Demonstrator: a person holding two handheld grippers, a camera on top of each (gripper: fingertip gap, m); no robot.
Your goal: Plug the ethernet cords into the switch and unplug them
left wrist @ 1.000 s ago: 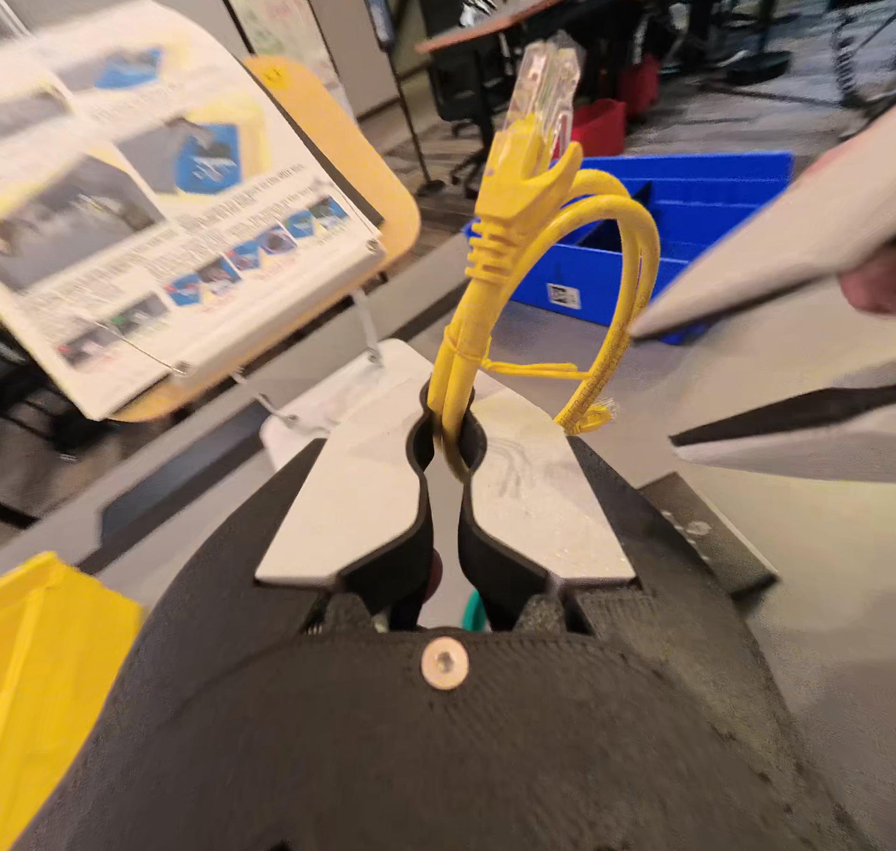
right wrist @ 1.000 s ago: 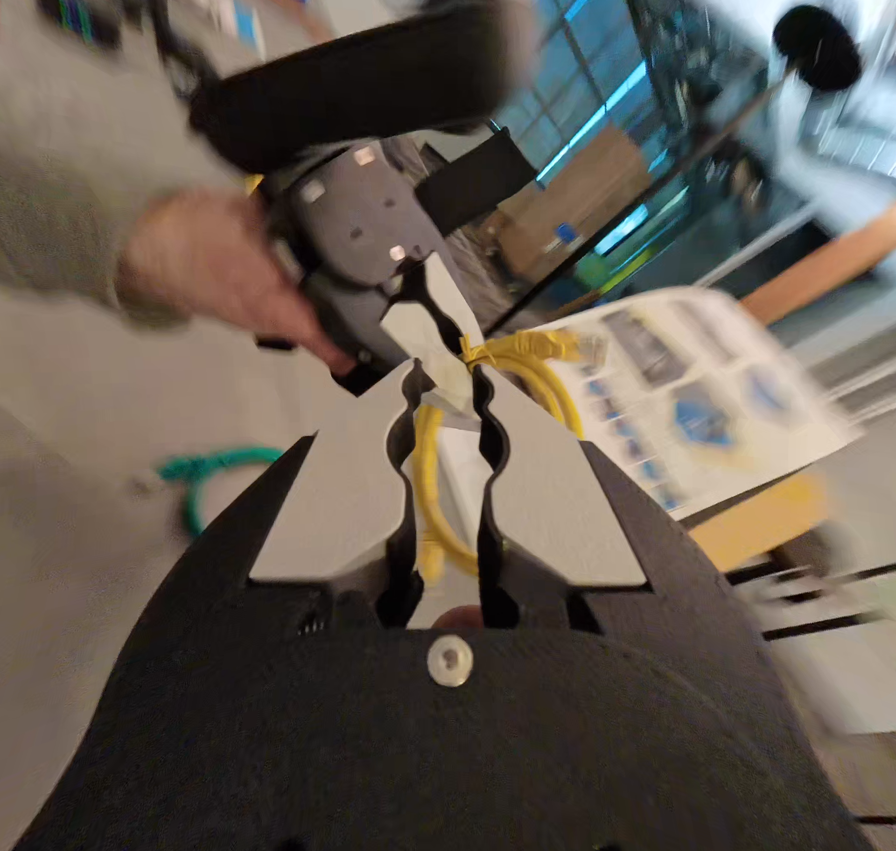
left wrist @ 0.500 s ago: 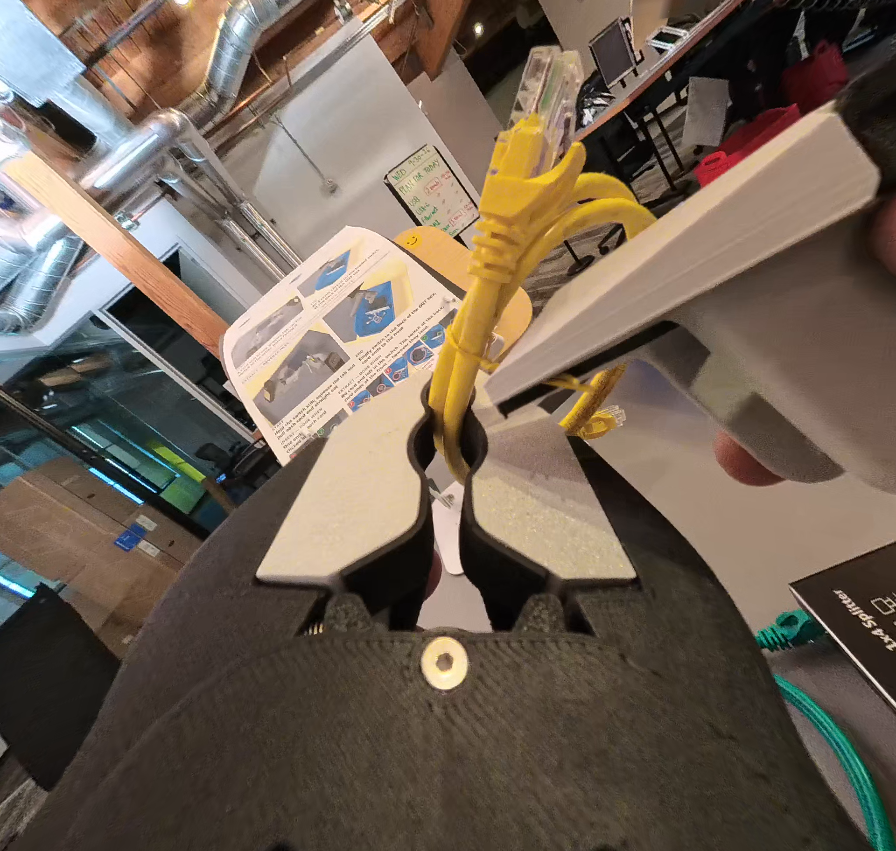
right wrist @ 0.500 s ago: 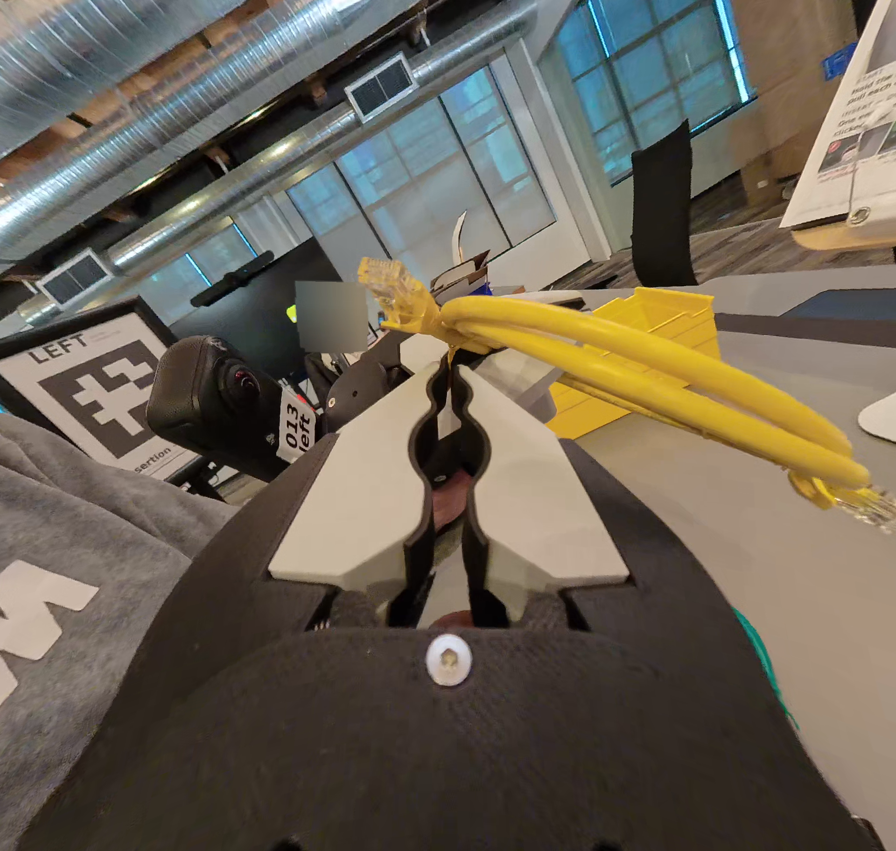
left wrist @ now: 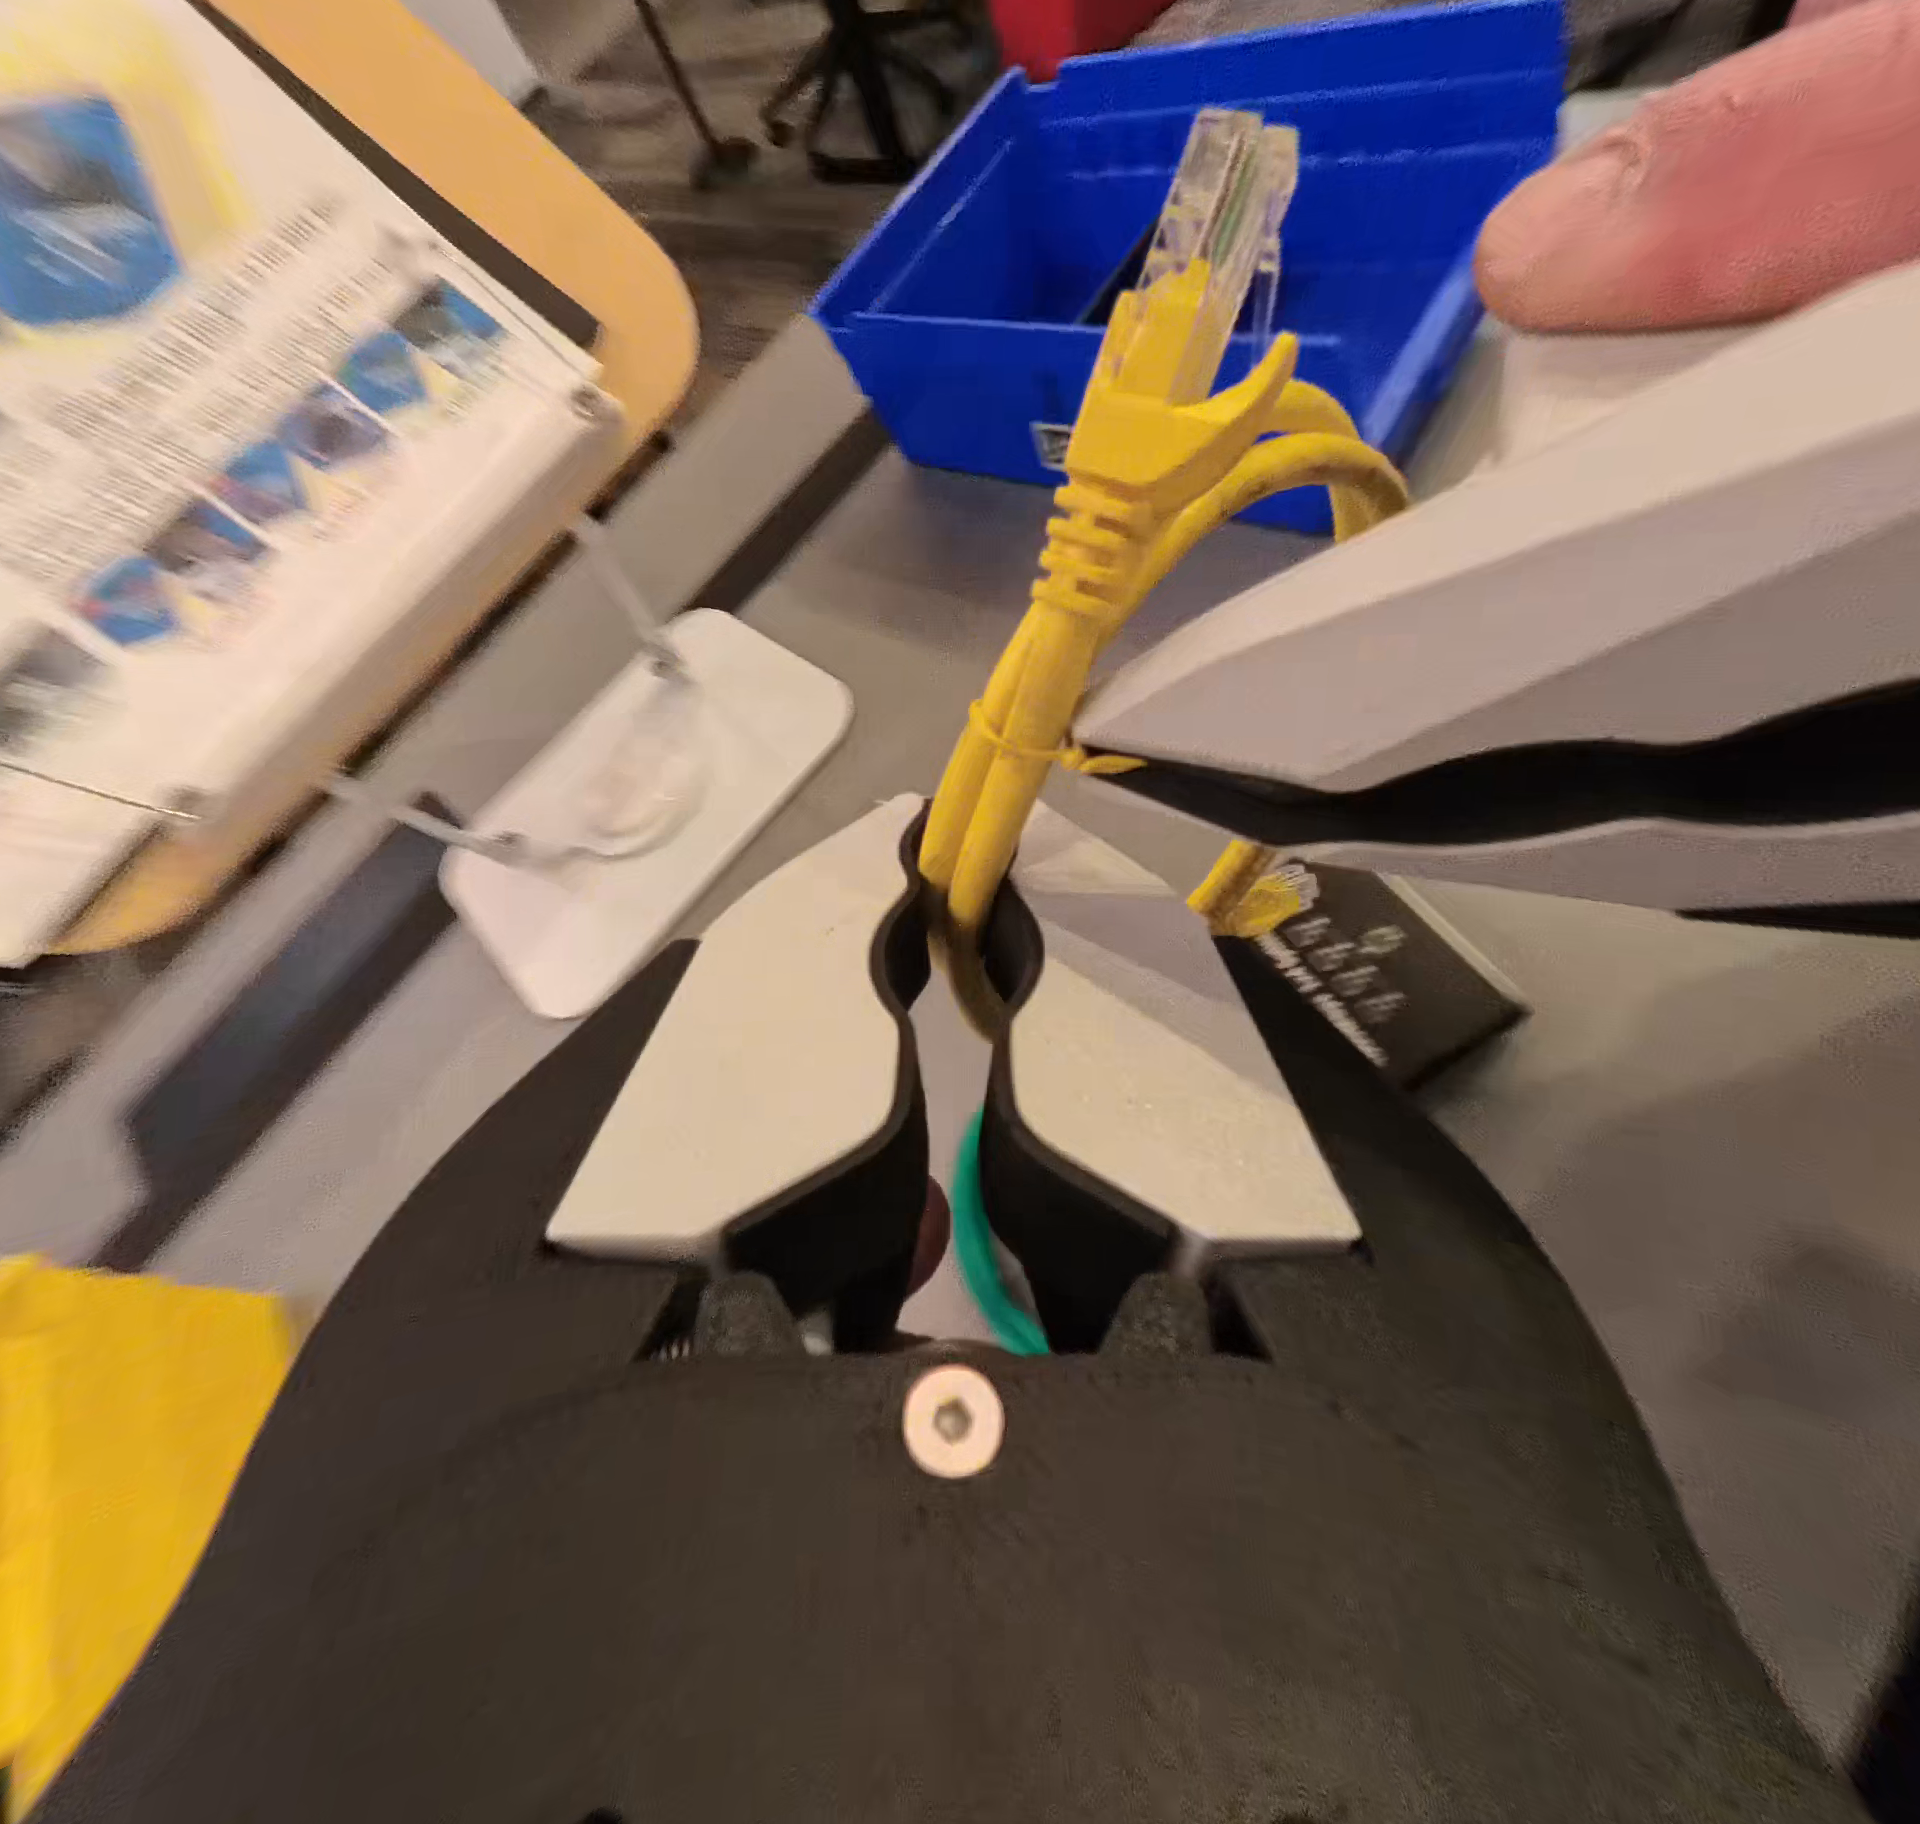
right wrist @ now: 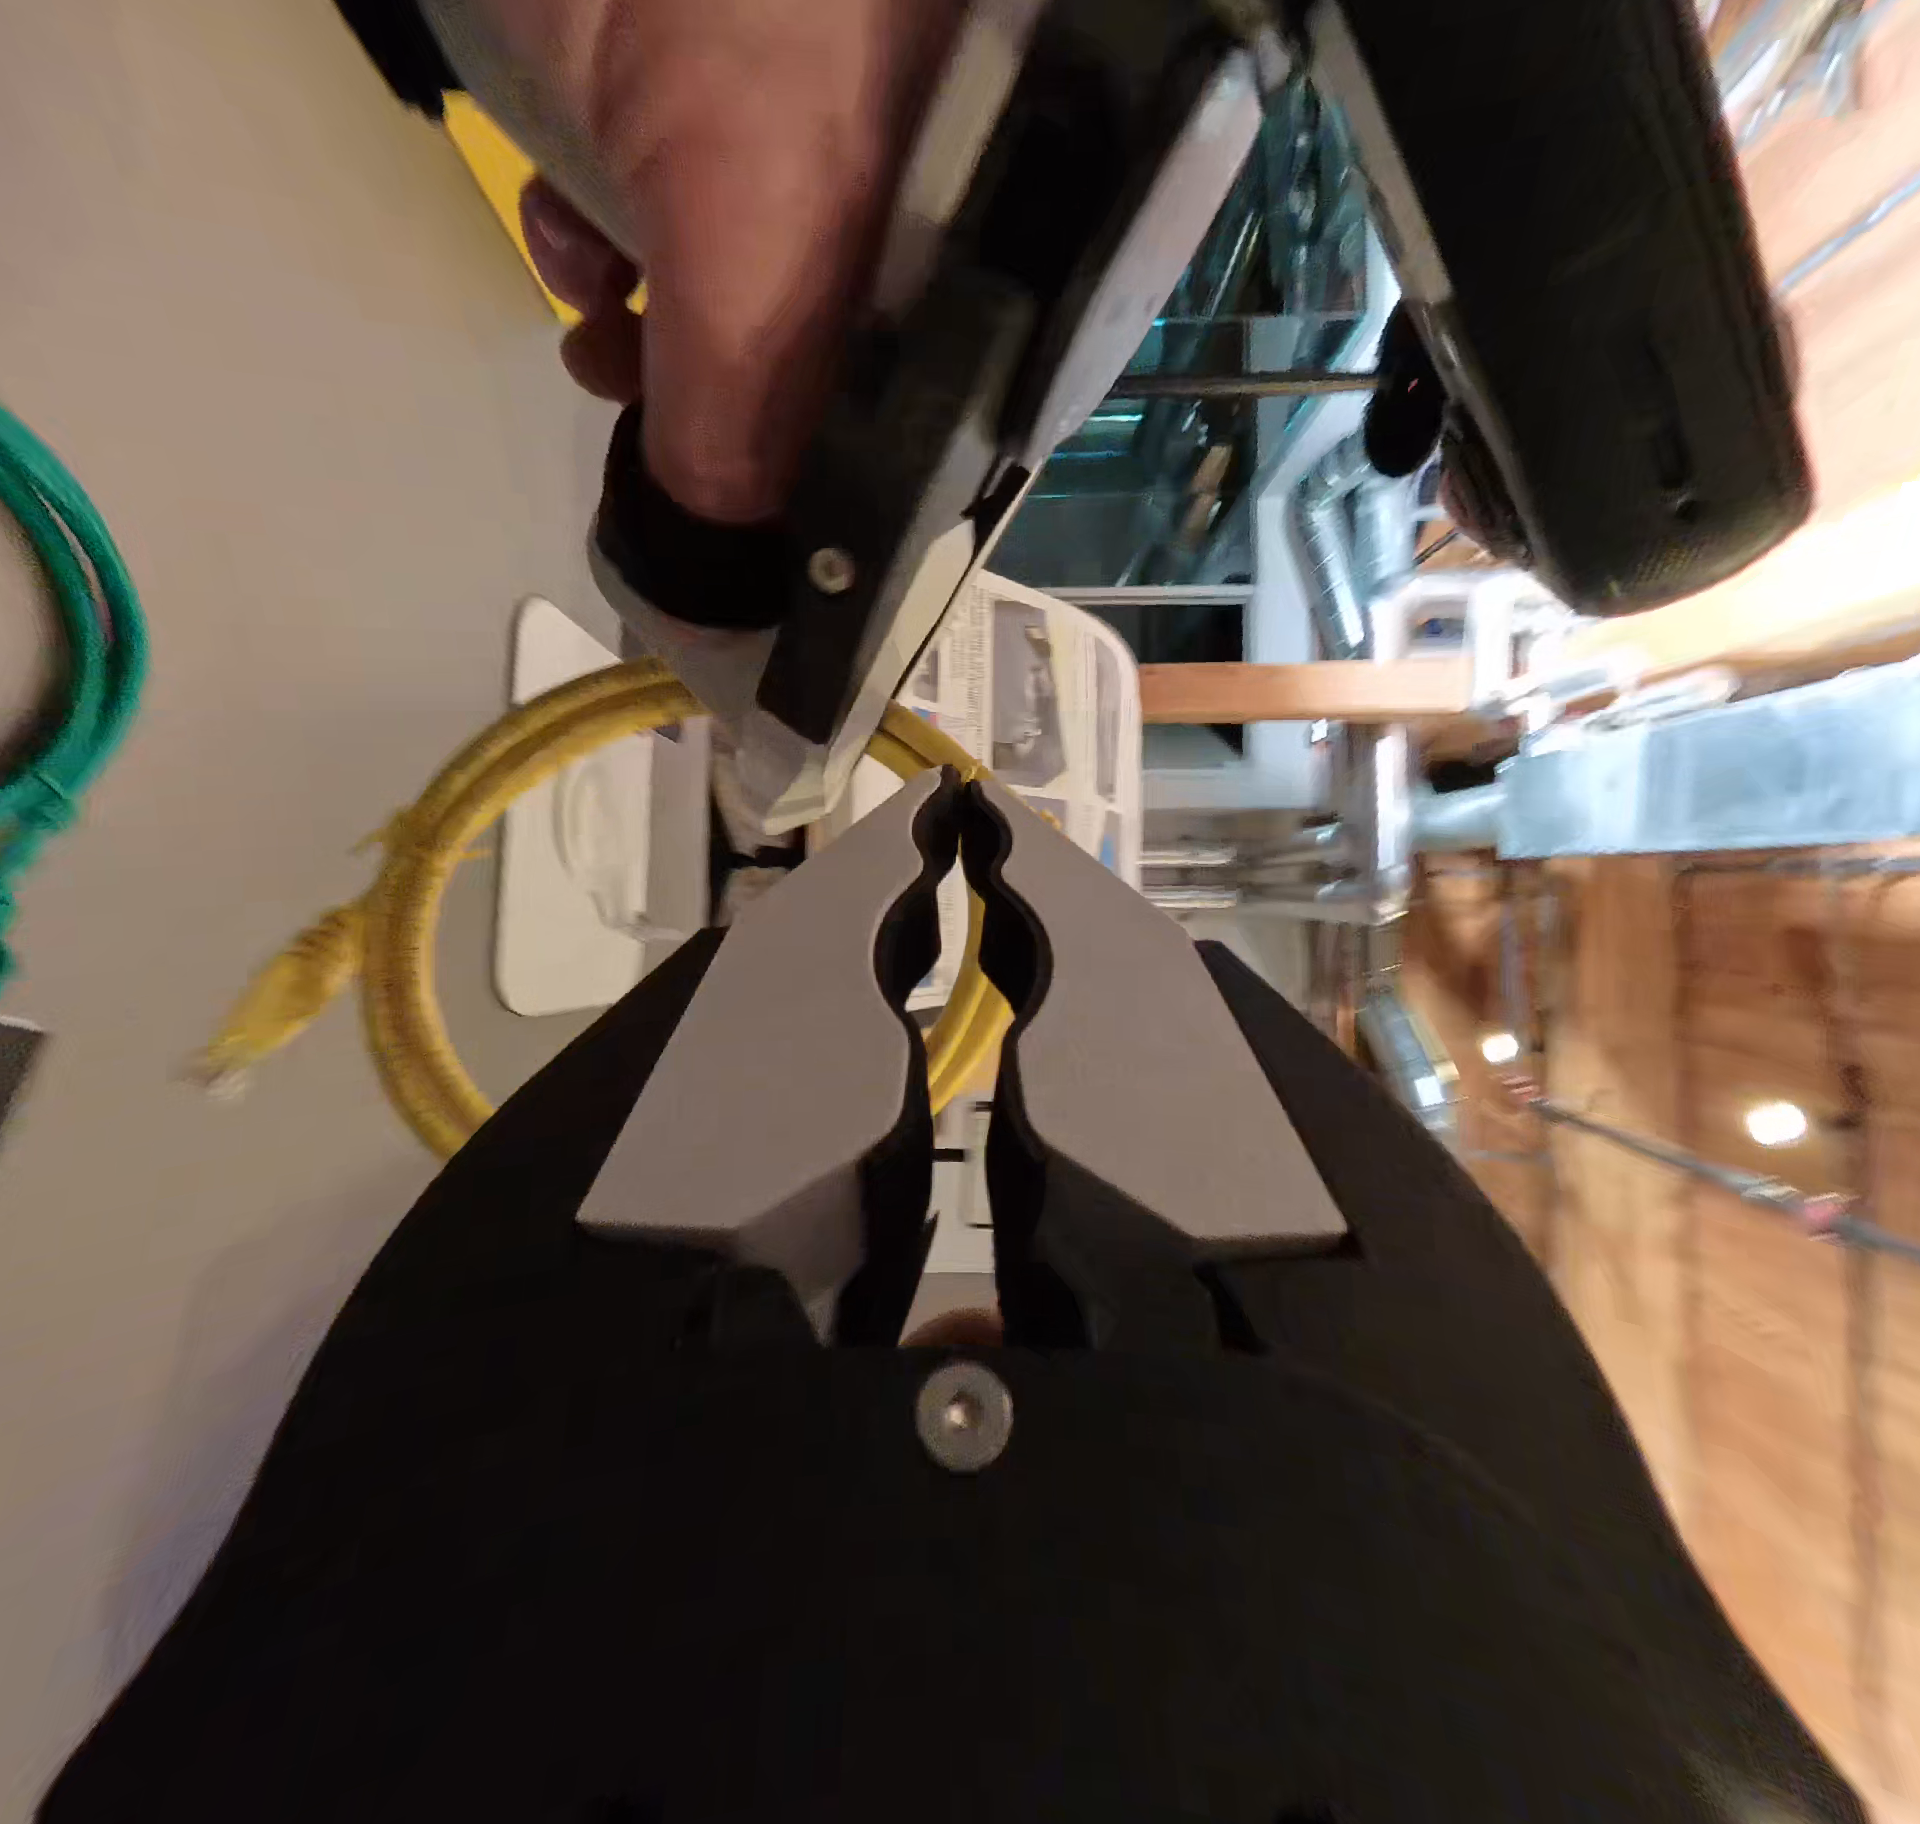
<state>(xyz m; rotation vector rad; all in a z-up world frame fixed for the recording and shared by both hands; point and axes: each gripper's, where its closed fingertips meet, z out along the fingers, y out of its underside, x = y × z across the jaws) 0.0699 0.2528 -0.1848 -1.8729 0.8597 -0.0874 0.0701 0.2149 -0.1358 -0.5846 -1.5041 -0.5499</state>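
My left gripper [left wrist: 966, 824] is shut on a coiled yellow ethernet cord [left wrist: 1081, 569] and holds it upright above the grey table, with the clear plug [left wrist: 1216, 205] on top. My right gripper [right wrist: 956, 787] comes in from the right in the left wrist view [left wrist: 1091, 758], shut on the thin yellow tie [left wrist: 1039, 744] that binds the coil. In the right wrist view the cord's loop [right wrist: 416, 943] hangs to the left, with its second plug [right wrist: 270, 995]. The black switch [left wrist: 1371, 985] lies on the table behind the cord. A green cord [right wrist: 83, 611] lies on the table.
A blue bin [left wrist: 956, 361] stands at the table's far edge. A printed sign on a stand with a white base [left wrist: 644, 808] is at the left. Something yellow [left wrist: 104, 1462] is at the near left. A person's hand [right wrist: 748, 216] holds the left gripper.
Both grippers have swung down from facing the ceiling to facing the table. The left keeps its hold on the yellow cord. The right gripper's tips have closed on the tie.
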